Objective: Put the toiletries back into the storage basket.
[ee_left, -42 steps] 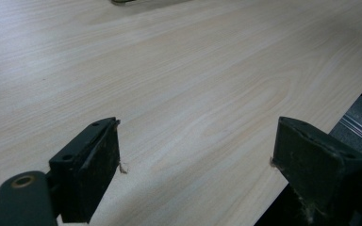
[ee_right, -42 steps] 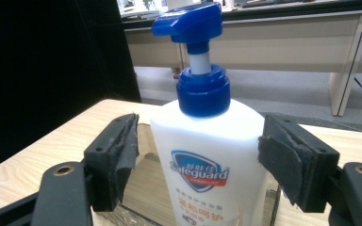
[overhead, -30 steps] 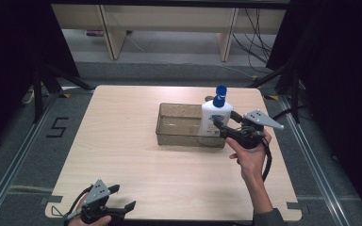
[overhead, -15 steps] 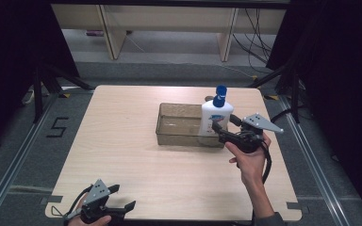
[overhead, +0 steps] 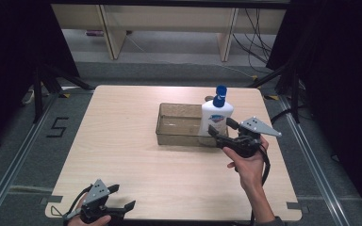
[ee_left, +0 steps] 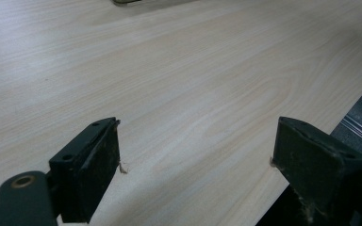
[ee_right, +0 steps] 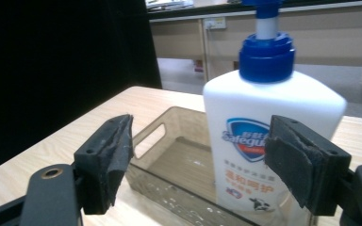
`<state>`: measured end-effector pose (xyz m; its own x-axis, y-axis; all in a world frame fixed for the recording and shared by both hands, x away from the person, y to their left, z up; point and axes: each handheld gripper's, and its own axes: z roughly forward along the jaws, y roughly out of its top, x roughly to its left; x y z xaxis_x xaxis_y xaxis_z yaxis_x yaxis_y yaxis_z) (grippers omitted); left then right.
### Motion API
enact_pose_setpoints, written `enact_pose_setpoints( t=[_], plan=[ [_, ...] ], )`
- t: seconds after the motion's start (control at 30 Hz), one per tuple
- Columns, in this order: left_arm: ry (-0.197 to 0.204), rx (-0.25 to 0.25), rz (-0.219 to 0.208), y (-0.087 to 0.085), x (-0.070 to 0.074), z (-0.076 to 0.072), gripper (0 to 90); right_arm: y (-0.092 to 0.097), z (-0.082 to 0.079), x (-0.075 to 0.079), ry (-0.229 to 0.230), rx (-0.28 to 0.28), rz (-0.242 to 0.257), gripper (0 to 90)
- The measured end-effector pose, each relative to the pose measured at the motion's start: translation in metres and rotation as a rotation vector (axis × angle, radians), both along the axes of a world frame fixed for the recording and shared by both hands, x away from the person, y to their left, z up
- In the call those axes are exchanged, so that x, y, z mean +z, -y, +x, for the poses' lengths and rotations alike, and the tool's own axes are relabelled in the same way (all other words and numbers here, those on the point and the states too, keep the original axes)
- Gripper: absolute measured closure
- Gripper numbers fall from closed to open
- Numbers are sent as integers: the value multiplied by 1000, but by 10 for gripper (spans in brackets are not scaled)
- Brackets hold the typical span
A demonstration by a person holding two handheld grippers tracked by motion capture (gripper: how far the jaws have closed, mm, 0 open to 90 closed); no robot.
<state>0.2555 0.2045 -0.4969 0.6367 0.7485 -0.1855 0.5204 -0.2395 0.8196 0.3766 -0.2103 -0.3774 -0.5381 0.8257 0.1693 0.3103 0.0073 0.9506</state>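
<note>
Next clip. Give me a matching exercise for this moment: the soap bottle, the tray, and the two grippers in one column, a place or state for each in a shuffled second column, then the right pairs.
Column one:
1. soap bottle
2. clear brown tray
3. left gripper
4. right gripper

Column two:
A. open, low over bare wood at the near left edge of the table
B. stands upright at the right end of the tray, white with a blue pump top
C. open, jaws level with the bottle's label, one on each side
D. sits on the far middle of the table, with a cut-out handle in its end wall

Pairs: 1-B, 2-D, 3-A, 4-C
</note>
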Motion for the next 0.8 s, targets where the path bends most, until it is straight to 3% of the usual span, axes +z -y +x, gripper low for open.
enact_pose_setpoints(
  t=[0.2, 0.3, 0.33, 0.47, 0.5, 0.8],
  plan=[
    [2, -4, 5, 0, 0, 0, 147, -4, -3, -1, 5, 34, -1, 226],
    [1, -1, 8, -1, 0, 0, 147, -7, -5, -3, -13, 45, 3, 227],
    [1, -1, 7, -1, 0, 0, 148, -7, -5, -4, 7, 45, -15, 227],
    [0, -1, 8, -1, 0, 0, 148, -10, -8, -6, -37, 56, 13, 227],
    [2, -1, 7, -1, 0, 0, 148, -10, -7, -7, -17, 60, -1, 227],
    [-1, 1, 5, -1, 0, 0, 148, -14, -14, -12, -36, 82, -9, 229]
  ],
)
